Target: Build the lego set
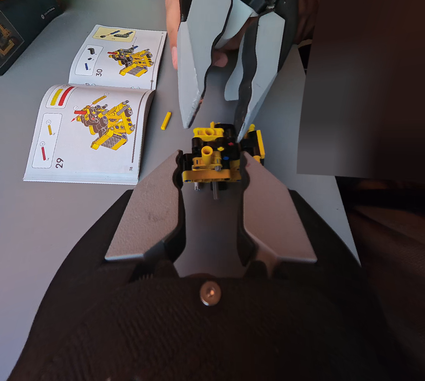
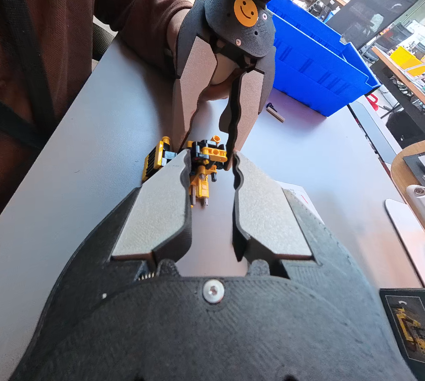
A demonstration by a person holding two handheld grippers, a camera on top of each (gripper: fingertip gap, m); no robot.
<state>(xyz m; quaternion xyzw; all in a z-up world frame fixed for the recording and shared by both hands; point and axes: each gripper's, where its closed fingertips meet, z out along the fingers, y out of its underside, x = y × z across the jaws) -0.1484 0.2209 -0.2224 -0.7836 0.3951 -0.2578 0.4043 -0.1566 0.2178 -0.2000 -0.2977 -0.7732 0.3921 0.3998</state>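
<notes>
Near the bench's (image 1: pixel 69 220) person-side edge, left gripper (image 1: pixel 210 161) is clamping the lego model (image 1: pixel 216 158), partly hiding it; right gripper (image 2: pixel 210 156) is gaping over it. Blue bin (image 2: pixel 322 71) contents hidden.

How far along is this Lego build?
Partway. A yellow-and-black Lego model already stands assembled on the grey table. Right now the left gripper clamps the model's sides, while the right gripper, jaws apart, reaches in from the far side with one fingertip touching the model's top. Still left: a loose yellow axle beside the open instruction booklet isn't fitted yet, and the booklet has pages beyond.
</notes>
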